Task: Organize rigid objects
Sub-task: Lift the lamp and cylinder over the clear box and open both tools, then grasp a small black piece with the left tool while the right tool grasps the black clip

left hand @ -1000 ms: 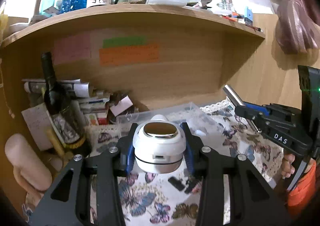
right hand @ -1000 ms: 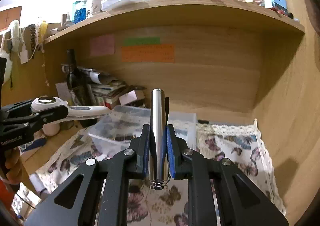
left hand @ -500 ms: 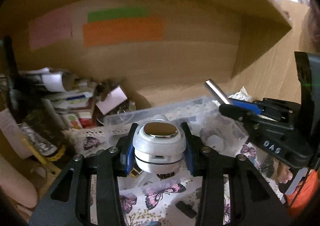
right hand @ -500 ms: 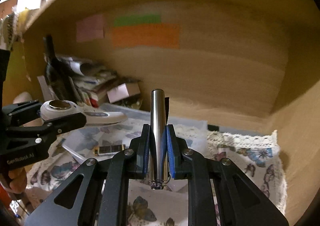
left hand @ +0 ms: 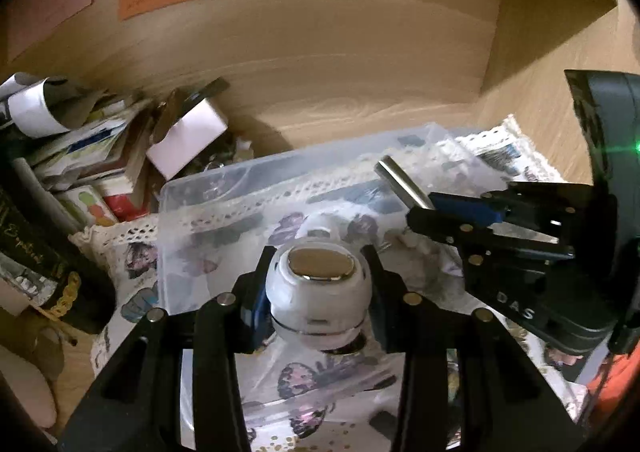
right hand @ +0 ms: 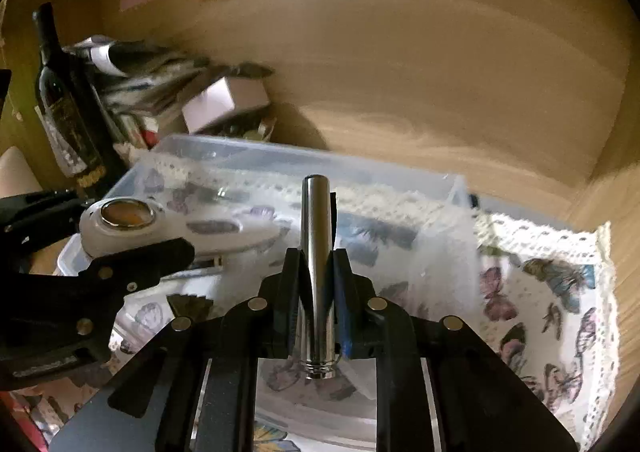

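Left gripper (left hand: 318, 292) fingers clamped on white handheld device (left hand: 318, 302) with a metal disc on top, held above the clear plastic bin (left hand: 208, 192), near its front. Right gripper (right hand: 316, 272) fingers clamped on metal cylinder (right hand: 316, 252), upright between them, also above the bin, right of the device. Bin sits on butterfly cloth (right hand: 560, 292). Wine bottle (right hand: 60, 100) and paper pile (left hand: 80, 140) left of bin. White box (left hand: 186, 138) behind bin's left corner.
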Action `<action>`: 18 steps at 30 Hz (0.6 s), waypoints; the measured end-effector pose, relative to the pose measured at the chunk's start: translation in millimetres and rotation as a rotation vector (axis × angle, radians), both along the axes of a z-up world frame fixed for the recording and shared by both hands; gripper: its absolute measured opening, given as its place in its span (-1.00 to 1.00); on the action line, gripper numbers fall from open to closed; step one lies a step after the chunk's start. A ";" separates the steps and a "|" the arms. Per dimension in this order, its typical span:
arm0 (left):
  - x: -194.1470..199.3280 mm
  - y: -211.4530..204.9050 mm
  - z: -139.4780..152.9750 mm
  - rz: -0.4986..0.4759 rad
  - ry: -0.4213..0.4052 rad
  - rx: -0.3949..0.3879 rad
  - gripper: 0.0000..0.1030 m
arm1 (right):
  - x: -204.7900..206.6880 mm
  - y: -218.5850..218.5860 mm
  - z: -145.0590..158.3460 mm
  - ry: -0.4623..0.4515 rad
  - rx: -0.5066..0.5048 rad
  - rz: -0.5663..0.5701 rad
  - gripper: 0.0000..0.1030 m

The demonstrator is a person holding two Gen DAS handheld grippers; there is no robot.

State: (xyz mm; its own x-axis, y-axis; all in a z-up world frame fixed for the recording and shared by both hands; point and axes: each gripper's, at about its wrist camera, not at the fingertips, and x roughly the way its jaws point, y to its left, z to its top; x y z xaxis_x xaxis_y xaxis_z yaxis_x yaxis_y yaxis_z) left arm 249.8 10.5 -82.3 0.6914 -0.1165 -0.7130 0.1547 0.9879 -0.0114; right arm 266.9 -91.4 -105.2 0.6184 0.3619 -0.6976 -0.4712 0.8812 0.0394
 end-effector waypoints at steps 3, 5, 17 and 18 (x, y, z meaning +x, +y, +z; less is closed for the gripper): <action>0.9 5.2 -2.8 0.009 0.031 -0.026 -0.21 | -3.3 0.0 2.2 -0.015 -0.017 -0.005 -0.61; -3.5 7.1 0.2 0.012 0.018 -0.018 -0.19 | -8.0 -1.7 7.6 -0.033 -0.017 -0.004 -0.45; -72.0 17.6 42.3 0.033 -0.133 0.028 0.79 | -83.1 -22.1 44.1 -0.161 0.031 0.025 0.38; -78.5 19.6 41.9 0.036 -0.135 0.031 0.85 | -88.1 -23.1 43.7 -0.161 0.031 0.027 0.44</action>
State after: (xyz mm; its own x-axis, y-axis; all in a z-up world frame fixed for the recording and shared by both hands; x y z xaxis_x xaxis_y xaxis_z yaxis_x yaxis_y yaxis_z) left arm 171.3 30.1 -40.4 0.7846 -0.0691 -0.6162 0.1172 0.9924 0.0379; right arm 178.9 -114.5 -61.5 0.7111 0.3998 -0.5784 -0.4971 0.8676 -0.0114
